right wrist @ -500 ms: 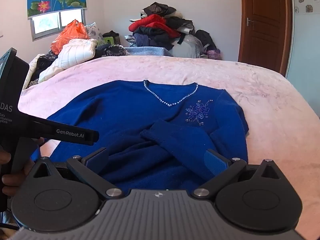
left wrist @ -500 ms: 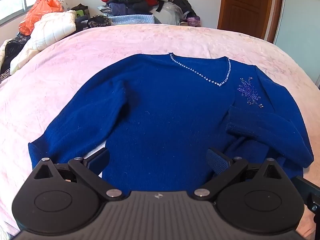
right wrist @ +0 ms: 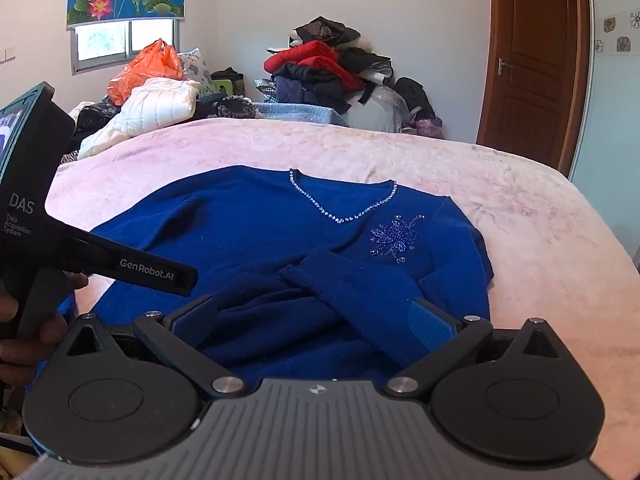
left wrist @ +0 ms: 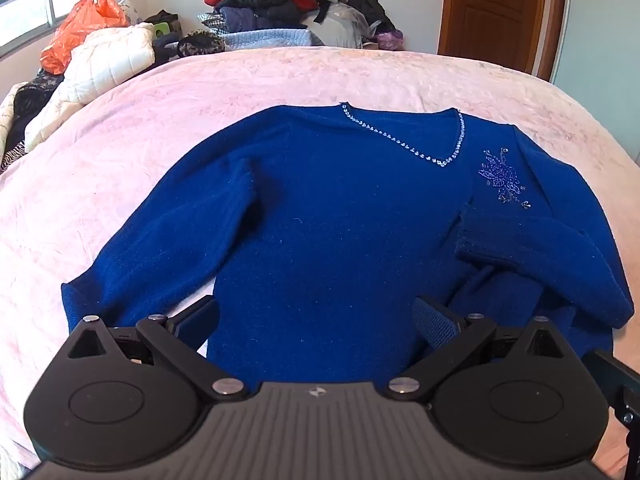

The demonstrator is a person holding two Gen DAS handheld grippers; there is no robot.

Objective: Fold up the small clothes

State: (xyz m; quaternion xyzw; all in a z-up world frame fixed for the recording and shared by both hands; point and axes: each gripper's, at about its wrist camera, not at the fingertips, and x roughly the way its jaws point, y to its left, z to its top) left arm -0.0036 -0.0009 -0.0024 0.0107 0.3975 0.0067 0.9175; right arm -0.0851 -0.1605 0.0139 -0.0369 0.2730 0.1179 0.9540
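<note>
Pink blanket [left wrist: 280,76] carries the blue V-neck sweater [left wrist: 340,220], flat ahead of both grippers. Right sleeve [right wrist: 360,288] is folded across; left sleeve [left wrist: 160,248] lies outstretched, judged next. Left gripper [left wrist: 316,320] and right gripper [right wrist: 316,320] spread, empty.

Bare pink blanket [left wrist: 248,92] rings the sweater [left wrist: 340,216]; clothes pile [left wrist: 280,4] blocks the far edge.

Royal-blue V-neck sweater [left wrist: 340,232] lies face-up on the pink bedspread, rhinestones edging the neckline, a beaded flower on the chest, one sleeve stretched outward, the other folded across the front.
</note>
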